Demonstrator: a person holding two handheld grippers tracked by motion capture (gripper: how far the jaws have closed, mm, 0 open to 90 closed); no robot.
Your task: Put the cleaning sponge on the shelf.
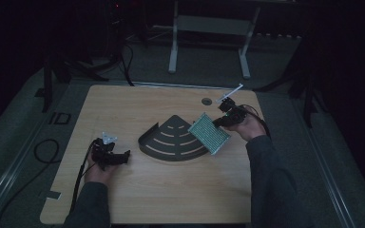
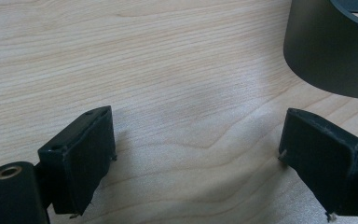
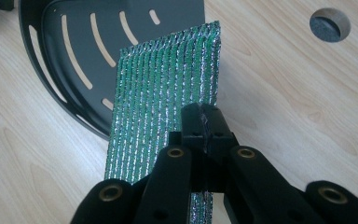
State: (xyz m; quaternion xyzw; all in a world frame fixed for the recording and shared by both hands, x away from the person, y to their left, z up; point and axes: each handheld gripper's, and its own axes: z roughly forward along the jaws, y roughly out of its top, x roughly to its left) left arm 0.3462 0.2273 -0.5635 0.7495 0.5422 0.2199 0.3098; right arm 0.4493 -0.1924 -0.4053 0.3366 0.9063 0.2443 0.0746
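The right gripper (image 3: 204, 122) pinches one edge of the single green mesh pad (image 3: 161, 102), held tilted over the rim of the one dark fan-shaped tray (image 1: 171, 140). So thin a grip could let the pad swing or slip off beside the tray. The left gripper (image 2: 196, 158), jaws wide and empty, rests on the worktop (image 1: 138, 194) just beside the tray.

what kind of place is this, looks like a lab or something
Probably a dim lab or recording room, not a home: a bare wooden table with a cable hole, a metal stand on grey floor behind, and a cabled hand-held gripper in use.
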